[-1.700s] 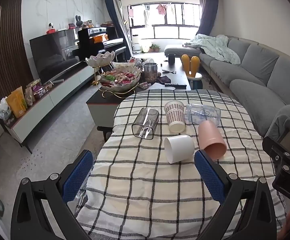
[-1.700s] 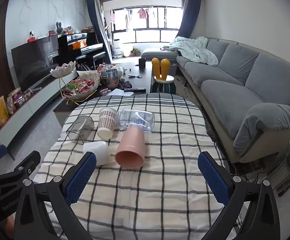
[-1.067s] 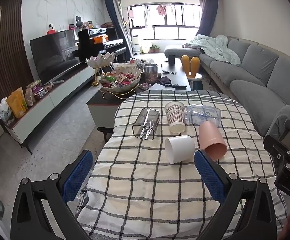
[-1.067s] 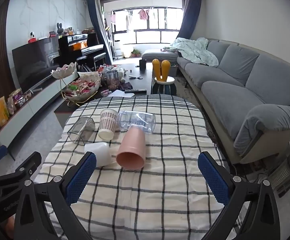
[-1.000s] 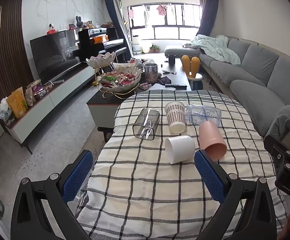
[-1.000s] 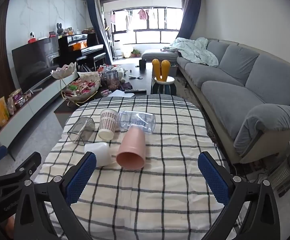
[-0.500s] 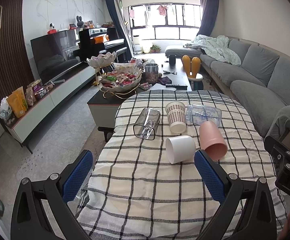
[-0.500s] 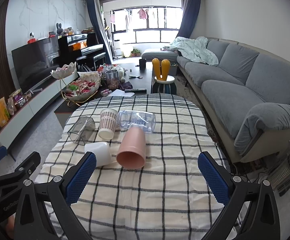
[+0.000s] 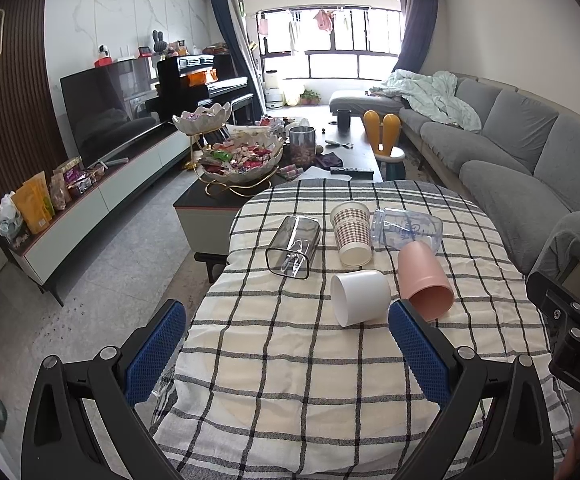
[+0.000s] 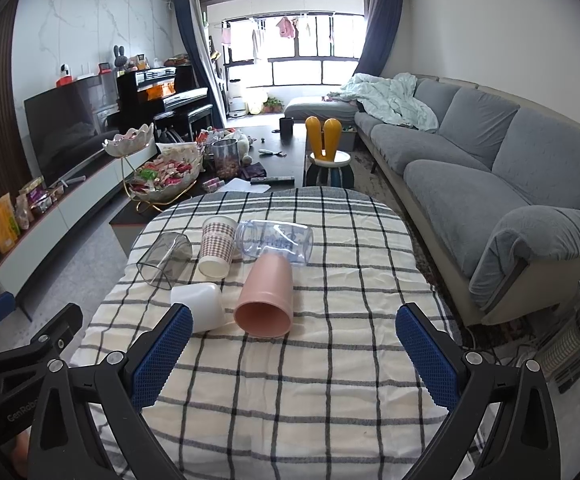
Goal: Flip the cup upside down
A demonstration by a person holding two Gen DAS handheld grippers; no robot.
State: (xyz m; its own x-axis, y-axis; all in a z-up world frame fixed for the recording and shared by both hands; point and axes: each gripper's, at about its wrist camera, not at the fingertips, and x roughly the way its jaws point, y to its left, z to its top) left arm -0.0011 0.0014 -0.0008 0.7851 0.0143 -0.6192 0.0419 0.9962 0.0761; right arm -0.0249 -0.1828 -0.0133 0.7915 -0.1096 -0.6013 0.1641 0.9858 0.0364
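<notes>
Several cups lie on their sides on the checked tablecloth [image 9: 290, 360]: a white cup [image 9: 360, 297], a pink cup [image 9: 424, 280], a checked paper cup [image 9: 352, 234], a clear square glass [image 9: 294, 247] and a clear plastic mug [image 9: 406, 230]. They also show in the right wrist view: white cup [image 10: 199, 306], pink cup [image 10: 266, 296], paper cup [image 10: 217, 246], square glass [image 10: 165, 254], clear mug [image 10: 275, 240]. My left gripper [image 9: 287, 344] is open and empty, short of the white cup. My right gripper [image 10: 294, 350] is open and empty, short of the pink cup.
A coffee table [image 9: 225, 196] with a snack bowl stands beyond the table. A grey sofa [image 10: 490, 168] runs along the right. A TV unit [image 9: 89, 196] lines the left wall. The table's edges [image 10: 129, 256] drop off on the left and right.
Both grippers have edged very slightly forward toward the cups. The cups have not moved and both grippers stay open.
</notes>
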